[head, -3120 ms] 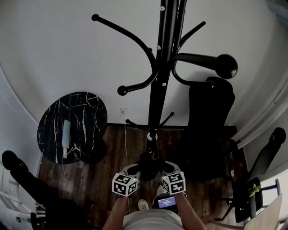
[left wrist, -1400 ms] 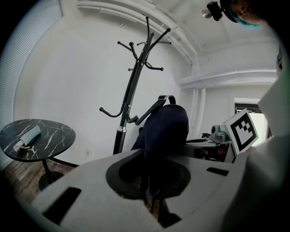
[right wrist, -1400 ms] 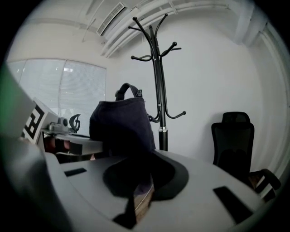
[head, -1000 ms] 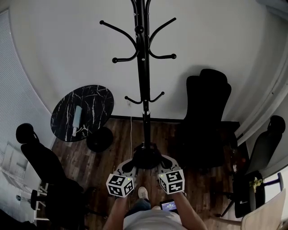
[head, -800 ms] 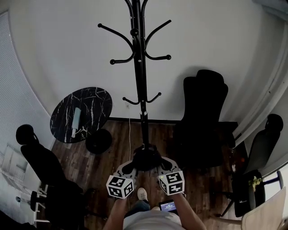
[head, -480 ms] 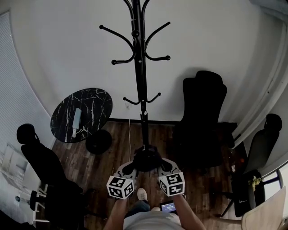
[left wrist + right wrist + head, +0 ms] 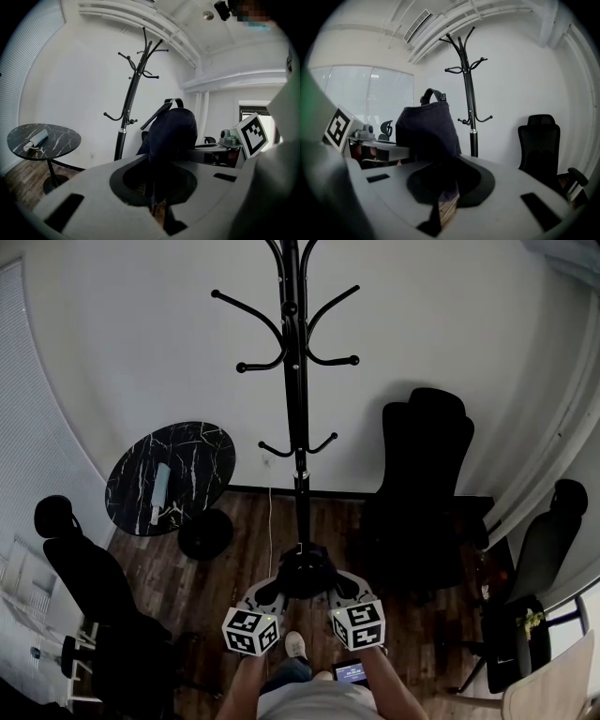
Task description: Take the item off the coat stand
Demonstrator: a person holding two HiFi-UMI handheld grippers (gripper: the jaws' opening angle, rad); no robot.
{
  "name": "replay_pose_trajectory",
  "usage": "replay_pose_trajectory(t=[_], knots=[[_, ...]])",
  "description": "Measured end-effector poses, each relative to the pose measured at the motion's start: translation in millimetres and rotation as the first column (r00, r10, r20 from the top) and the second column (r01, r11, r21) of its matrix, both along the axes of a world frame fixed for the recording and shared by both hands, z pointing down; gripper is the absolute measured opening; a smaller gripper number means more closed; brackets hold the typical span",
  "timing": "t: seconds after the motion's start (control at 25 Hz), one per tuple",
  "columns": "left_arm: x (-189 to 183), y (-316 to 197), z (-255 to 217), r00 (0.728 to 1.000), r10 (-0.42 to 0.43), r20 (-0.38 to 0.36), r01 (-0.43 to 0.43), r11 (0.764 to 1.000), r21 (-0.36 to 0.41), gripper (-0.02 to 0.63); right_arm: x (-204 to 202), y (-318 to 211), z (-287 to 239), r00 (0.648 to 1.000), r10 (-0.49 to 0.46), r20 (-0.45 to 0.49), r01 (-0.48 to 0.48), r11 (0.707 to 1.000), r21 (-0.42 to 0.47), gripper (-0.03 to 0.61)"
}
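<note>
White wall [image 7: 450, 324] and dark wooden floor [image 7: 216, 587] fill most of my head view. Low in front of the person, the dark navy fabric backpack [image 7: 303, 570] hangs between the 2 grippers. It is off the tall black metal coat stand [image 7: 298, 381], on the near side of the pole, and covers the stand's base from my angle. My left gripper [image 7: 265, 594] has its jaws together on a fold of the backpack's cloth on one side. The right gripper [image 7: 341, 588] is pinched on the cloth at the other side. Each gripper view shows the backpack bulging up just beyond the jaws, with the stand well behind it. Left of the stand sits a round black marble-topped table [image 7: 202, 451] carrying 1 pale rolled item [image 7: 157, 488]. A black high-backed office chair [image 7: 427, 474] stands against the wall to the right. Another dark swivel chair [image 7: 84, 568] sits at far left, and a dark armchair [image 7: 548, 545] at far right.
</note>
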State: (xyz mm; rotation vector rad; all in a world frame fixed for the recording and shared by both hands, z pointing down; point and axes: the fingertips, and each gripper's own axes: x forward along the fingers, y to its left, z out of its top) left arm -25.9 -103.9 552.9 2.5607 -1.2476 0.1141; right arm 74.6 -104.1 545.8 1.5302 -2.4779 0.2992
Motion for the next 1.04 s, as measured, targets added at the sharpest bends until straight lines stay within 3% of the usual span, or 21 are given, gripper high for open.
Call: replay_pose_trajectory(t=[1.04], knots=[[-4,-13,2,1.000,0.000,0.001,0.000,1.000,-0.015,0.028,-4,-15,3,1.000,-0.016,0.018,0.016,1.000,-0.014,0.025]])
